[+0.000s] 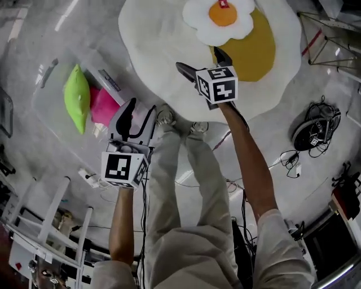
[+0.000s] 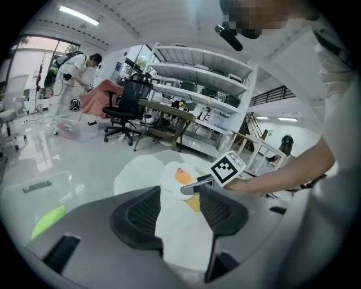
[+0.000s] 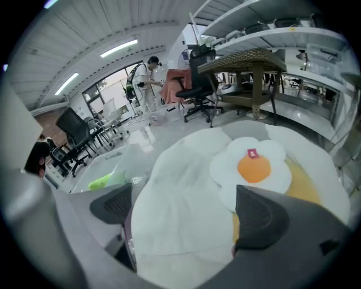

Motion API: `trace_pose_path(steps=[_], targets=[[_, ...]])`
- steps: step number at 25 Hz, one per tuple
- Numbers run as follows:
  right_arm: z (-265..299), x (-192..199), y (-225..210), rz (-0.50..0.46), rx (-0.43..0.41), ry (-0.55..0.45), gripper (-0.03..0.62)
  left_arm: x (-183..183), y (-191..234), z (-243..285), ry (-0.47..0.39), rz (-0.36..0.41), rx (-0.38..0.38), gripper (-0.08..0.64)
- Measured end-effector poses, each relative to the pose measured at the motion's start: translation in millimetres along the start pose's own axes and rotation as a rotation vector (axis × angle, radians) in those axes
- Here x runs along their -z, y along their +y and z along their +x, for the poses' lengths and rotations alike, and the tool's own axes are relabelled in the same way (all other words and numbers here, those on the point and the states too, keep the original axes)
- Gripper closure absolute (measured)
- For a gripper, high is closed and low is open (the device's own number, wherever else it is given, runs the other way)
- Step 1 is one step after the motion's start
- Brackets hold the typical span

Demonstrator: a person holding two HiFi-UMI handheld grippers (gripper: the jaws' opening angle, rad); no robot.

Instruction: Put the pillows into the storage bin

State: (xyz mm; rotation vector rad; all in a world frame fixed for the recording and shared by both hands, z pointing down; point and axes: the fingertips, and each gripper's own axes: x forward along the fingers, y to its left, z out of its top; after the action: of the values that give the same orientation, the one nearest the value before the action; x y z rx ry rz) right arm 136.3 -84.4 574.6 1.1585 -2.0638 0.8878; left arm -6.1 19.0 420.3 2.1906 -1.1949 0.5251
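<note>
A small fried-egg pillow (image 1: 223,17) lies on a big egg-shaped rug (image 1: 163,39). It also shows in the gripper views, pillow (image 2: 177,176), pillow (image 3: 254,168). A clear storage bin (image 1: 56,121) at the left holds a green pillow (image 1: 76,97) and a pink pillow (image 1: 105,107). My left gripper (image 1: 138,115) is open beside the bin, over the rug's near edge, its jaws holding nothing (image 2: 180,214). My right gripper (image 1: 203,63) is open above the rug, short of the egg pillow, with nothing between its pads (image 3: 186,211).
The person's legs and shoes (image 1: 180,127) stand at the rug's near edge. Cables and a headset (image 1: 316,127) lie on the floor at right. A white rack (image 1: 51,226) is at lower left. Office chairs (image 2: 127,110), shelves (image 2: 197,84) and another person (image 2: 76,70) stand farther off.
</note>
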Motion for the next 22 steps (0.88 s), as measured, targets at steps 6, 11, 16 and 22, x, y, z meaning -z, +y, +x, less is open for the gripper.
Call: trace_pose_path(steps=[6, 11, 16, 22], targets=[[-3.2, 28.2, -63.2, 0.104, 0.058, 0.011, 0.046, -6.3, -28.0, 51.3, 0.035, 0.052, 0.076, 0.346], [23.6, 58.9, -110.5, 0.183, 0.097, 0.034, 0.083, 6.9, -32.3, 90.5, 0.058, 0.069, 0.097, 0.345], [61.2, 85.6, -151.0, 0.315, 0.134, 0.030, 0.140, 33.6, -19.6, 117.0, 0.071, 0.074, 0.094, 0.346], [91.0, 84.8, -187.6, 0.325, 0.187, 0.007, 0.173, 56.3, 2.1, 138.0, 0.059, 0.070, 0.072, 0.347]])
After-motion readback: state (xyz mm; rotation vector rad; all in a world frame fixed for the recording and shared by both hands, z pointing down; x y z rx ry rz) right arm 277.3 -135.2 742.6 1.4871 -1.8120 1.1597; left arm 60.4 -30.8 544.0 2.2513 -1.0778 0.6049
